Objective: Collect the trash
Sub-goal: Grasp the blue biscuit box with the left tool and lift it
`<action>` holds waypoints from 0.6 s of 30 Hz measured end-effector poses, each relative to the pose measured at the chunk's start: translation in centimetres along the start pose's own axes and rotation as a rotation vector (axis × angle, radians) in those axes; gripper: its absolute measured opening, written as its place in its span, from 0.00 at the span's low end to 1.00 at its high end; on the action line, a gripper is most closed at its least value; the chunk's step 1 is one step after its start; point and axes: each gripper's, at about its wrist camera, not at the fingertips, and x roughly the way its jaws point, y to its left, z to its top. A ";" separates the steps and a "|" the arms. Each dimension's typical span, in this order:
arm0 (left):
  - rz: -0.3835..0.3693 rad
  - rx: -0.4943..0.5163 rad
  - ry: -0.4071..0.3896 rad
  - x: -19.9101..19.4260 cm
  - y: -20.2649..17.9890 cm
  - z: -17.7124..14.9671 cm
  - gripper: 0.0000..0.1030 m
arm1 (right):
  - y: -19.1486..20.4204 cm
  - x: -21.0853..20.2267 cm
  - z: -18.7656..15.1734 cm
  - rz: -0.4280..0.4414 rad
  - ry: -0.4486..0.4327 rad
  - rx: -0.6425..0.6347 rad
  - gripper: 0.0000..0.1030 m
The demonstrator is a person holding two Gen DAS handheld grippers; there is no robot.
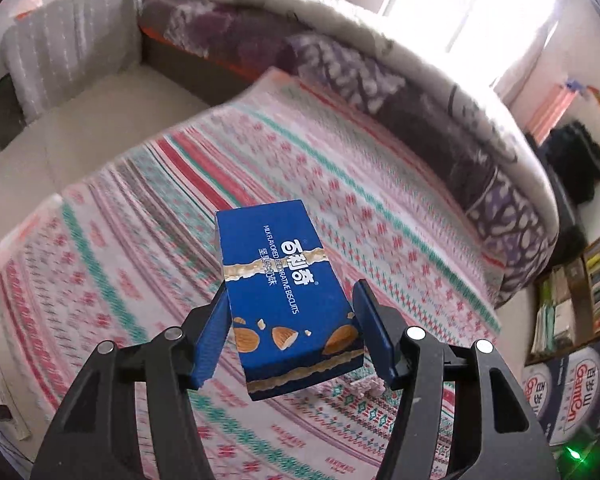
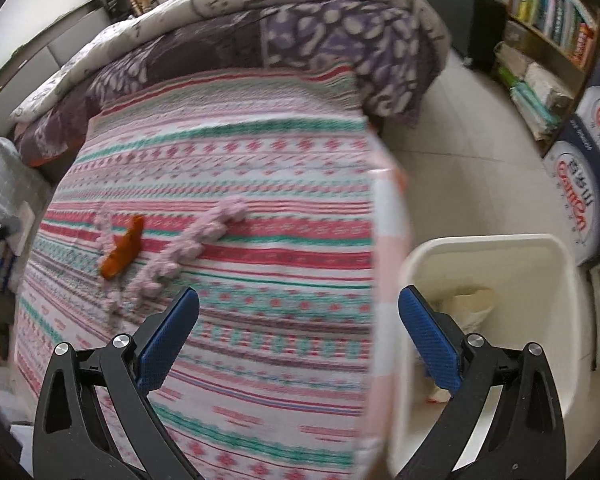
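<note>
My left tongs [image 1: 290, 334] clamp a blue biscuit box [image 1: 290, 300] by its long sides, blue pads pressed against both edges, and hold it in the air above the bed [image 1: 140, 208] with its striped red, green and pink blanket. The box's far end tilts up and away from the tongs, almonds printed on the near end. My right tongs [image 2: 298, 332] stand wide apart with nothing between them, over the near edge of the same bed. Ahead of them and to the left, an orange wrapper [image 2: 124, 250] lies on the blanket, touching a pink knitted cord [image 2: 188, 248]. Just to the right of the right tongs, a white waste bin [image 2: 556, 280] stands on the floor beside the bed, crumpled paper [image 2: 470, 304] inside it.
</note>
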 end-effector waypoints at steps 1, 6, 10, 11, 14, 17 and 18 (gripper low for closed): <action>-0.001 0.000 -0.025 -1.0 0.4 0.2 0.58 | 0.9 0.5 0.1 0.004 0.005 -0.001 0.93; -0.002 0.023 -0.106 -4.8 1.7 0.5 0.58 | 4.2 4.6 1.2 -0.006 0.047 0.100 0.93; -0.031 -0.006 -0.115 -6.3 3.2 0.7 0.58 | 6.5 7.6 1.9 -0.073 0.050 0.180 0.92; -0.039 -0.013 -0.117 -6.6 3.4 0.8 0.58 | 6.9 8.1 1.9 -0.086 0.051 0.184 0.92; -0.038 -0.011 -0.126 -6.9 3.9 0.8 0.58 | 8.5 9.6 1.8 -0.162 0.051 0.142 0.93; -0.028 -0.011 -0.118 -6.8 4.4 0.9 0.58 | 9.5 9.6 1.1 -0.192 -0.009 0.041 0.85; -0.028 -0.012 -0.115 -6.7 4.5 0.9 0.58 | 9.7 9.5 0.9 -0.180 -0.026 0.018 0.80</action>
